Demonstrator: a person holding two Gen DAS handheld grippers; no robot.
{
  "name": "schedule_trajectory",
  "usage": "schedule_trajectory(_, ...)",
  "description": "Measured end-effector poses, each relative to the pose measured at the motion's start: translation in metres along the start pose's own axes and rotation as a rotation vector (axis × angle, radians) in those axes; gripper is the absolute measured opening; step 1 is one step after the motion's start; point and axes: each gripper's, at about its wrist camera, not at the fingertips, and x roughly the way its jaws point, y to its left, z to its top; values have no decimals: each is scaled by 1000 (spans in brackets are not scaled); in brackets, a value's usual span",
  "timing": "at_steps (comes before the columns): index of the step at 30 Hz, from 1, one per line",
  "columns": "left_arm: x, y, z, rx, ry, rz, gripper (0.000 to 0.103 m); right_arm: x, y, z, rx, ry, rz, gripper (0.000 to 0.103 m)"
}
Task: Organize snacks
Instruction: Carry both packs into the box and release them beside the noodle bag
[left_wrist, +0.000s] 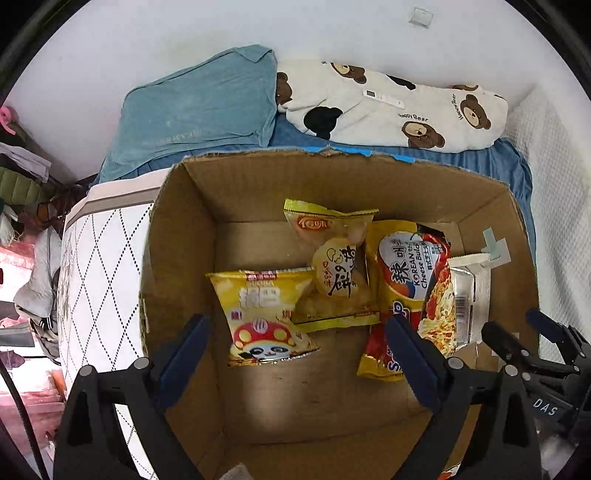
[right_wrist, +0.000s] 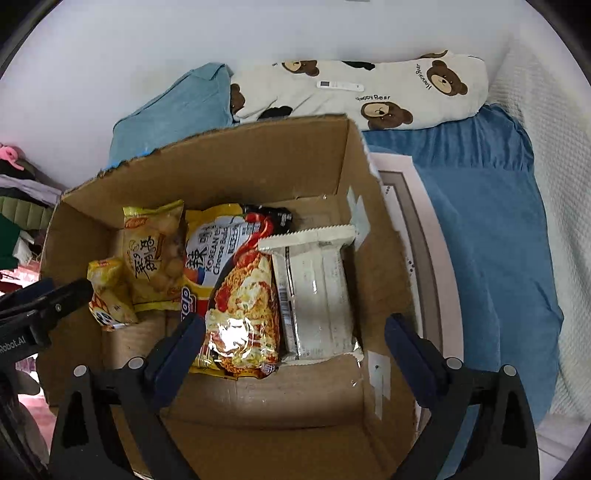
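Nearest the lens, the left gripper is hanging spread wide and empty over the cardboard box; the right gripper is gaping empty too. Inside, the mushroom snack bag, biscuit pouch, Korean noodle pack and white packet are lying side by side. Judging it: both should be lifting clear without snagging the box walls. Bedding is surrounding the box.

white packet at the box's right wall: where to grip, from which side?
Grip the white packet by its serrated top seal, coming straight down with the right gripper, which is open. The seal is a thin, flat flap that stands clear; the body lies wedged between the noodle bag and the box wall.
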Motion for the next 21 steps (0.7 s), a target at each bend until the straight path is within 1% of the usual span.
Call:
schedule_trajectory(4, 3, -1, -12, -15, 11, -32, 97, 0, 6, -9, -19, 3, 10, 99)
schedule_trajectory(11, 5, 1, -33, -37, 15, -35, 97, -3, 9, -23, -33, -7, 6, 99)
schedule_trajectory(16, -6, 2, -43, -42, -13, -34, 97, -12, 8, -32, -45, -27, 2, 99)
schedule_trajectory(21, -26, -1, -53, -44, -57, -60, 97, -31, 10, -46, -54, -70, 4, 99)
